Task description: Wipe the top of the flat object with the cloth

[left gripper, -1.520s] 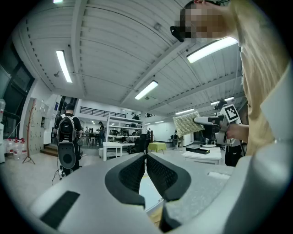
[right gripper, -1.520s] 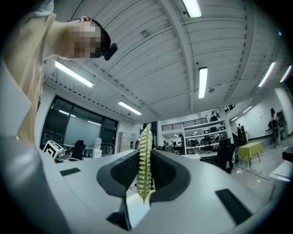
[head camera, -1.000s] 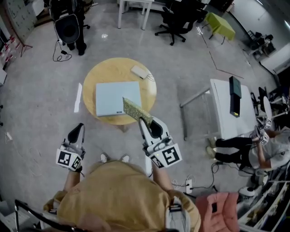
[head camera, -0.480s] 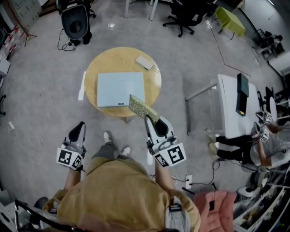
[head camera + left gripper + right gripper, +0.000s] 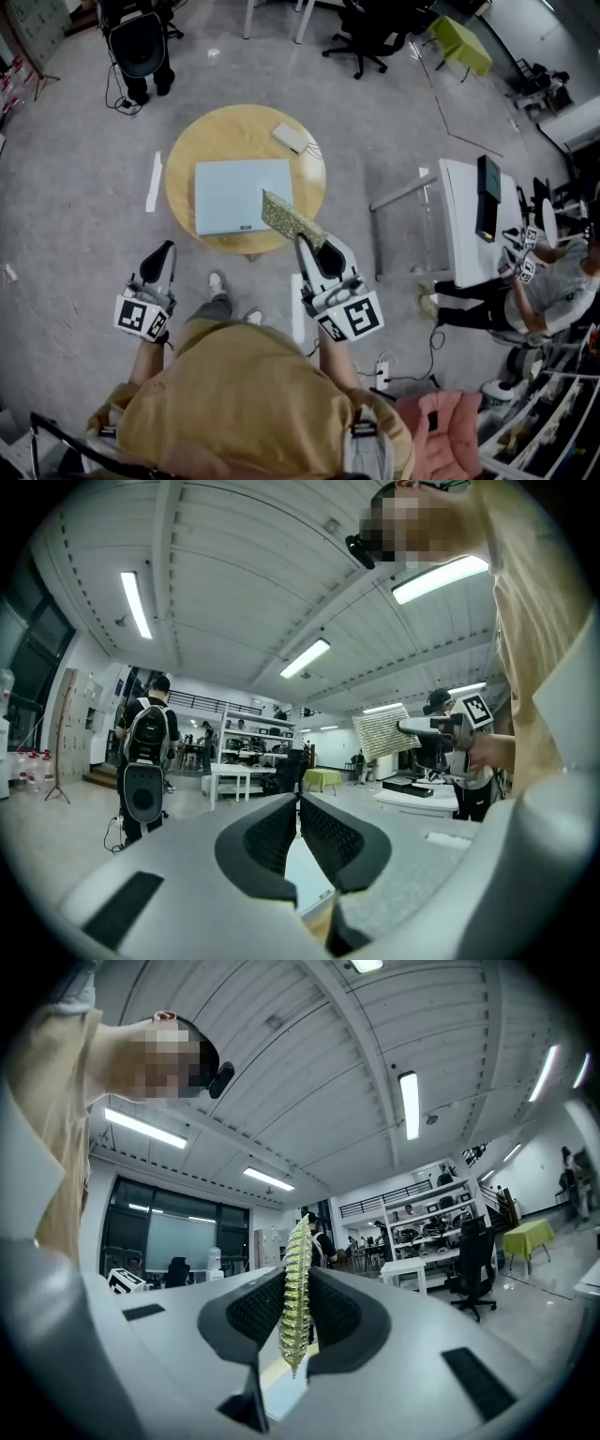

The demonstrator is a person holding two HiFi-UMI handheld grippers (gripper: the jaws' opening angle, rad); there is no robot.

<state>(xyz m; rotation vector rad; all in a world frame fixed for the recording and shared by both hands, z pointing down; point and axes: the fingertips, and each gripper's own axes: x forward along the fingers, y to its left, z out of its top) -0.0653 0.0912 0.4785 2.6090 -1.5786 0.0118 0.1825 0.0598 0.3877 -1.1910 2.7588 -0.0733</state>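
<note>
We look down on the round wooden table (image 5: 180, 159), and the flat pale-blue object (image 5: 232, 192) lies square on top of it, with a small pale item (image 5: 289, 139) near the table's far edge. Our right gripper (image 5: 300, 238) is up in front of us, jaws clamped on the yellow-green cloth (image 5: 284, 217). In the head view the cloth's free end overlaps the flat object's near right corner, but we can't tell whether it touches the surface. In the right gripper view the cloth stands edge-on, pinched tight between the two ribbed pads (image 5: 337, 1312). Over on our left, the left gripper (image 5: 168, 247) hangs short of the table, apart from everything on it. In its own view the jaws are pressed together with nothing between them.
</note>
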